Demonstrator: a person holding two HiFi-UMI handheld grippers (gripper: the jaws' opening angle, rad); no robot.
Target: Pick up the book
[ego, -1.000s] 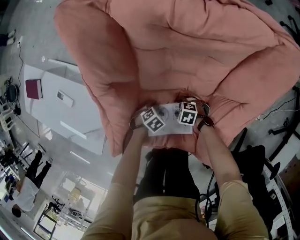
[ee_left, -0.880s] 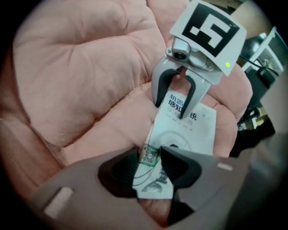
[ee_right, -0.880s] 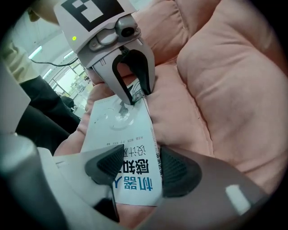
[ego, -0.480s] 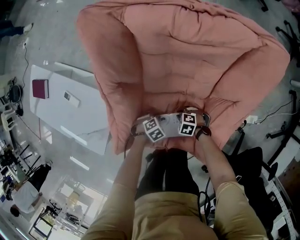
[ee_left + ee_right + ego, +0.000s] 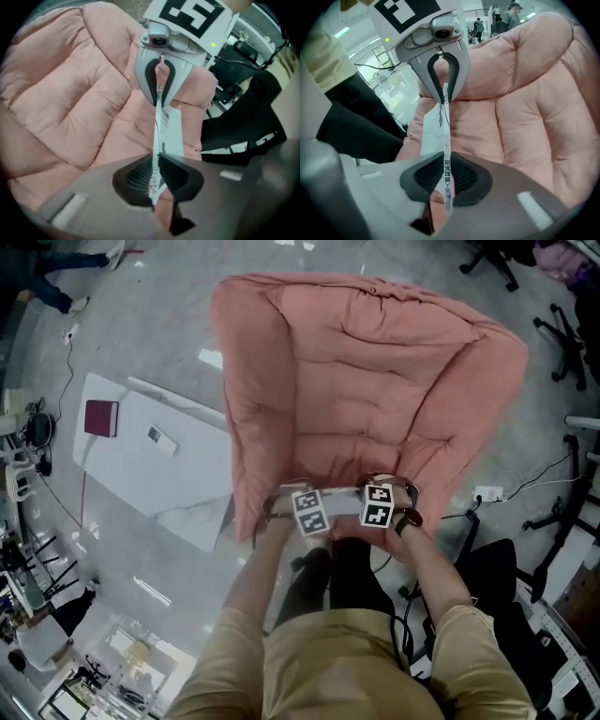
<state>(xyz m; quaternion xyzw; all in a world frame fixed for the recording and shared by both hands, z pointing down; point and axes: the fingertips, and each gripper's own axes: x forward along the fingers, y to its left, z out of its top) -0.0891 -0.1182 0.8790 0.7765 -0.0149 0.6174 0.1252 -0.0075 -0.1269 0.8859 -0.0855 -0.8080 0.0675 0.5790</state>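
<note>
A thin white book (image 5: 345,495) hangs just above the front of the pink cushioned chair (image 5: 366,381), held by its two short ends. My left gripper (image 5: 302,495) grips the left end and my right gripper (image 5: 382,488) the right end. In the left gripper view the book (image 5: 169,126) runs edge-on from my left gripper (image 5: 157,176) to the right gripper (image 5: 161,89). In the right gripper view its printed spine (image 5: 446,164) sits between the pads of my right gripper (image 5: 446,176), with the left gripper (image 5: 443,79) at the far end. Both sets of jaws are closing on it.
A white table (image 5: 178,488) stands to the left of the chair, with a maroon book (image 5: 100,417) and a small flat device (image 5: 161,438) on it. Black office chairs (image 5: 553,324) and cables are at the right. The person's legs are directly below the grippers.
Both grippers closed on the white book's ends and rose with it off the cushion. The chair now looks smaller and farther away.
</note>
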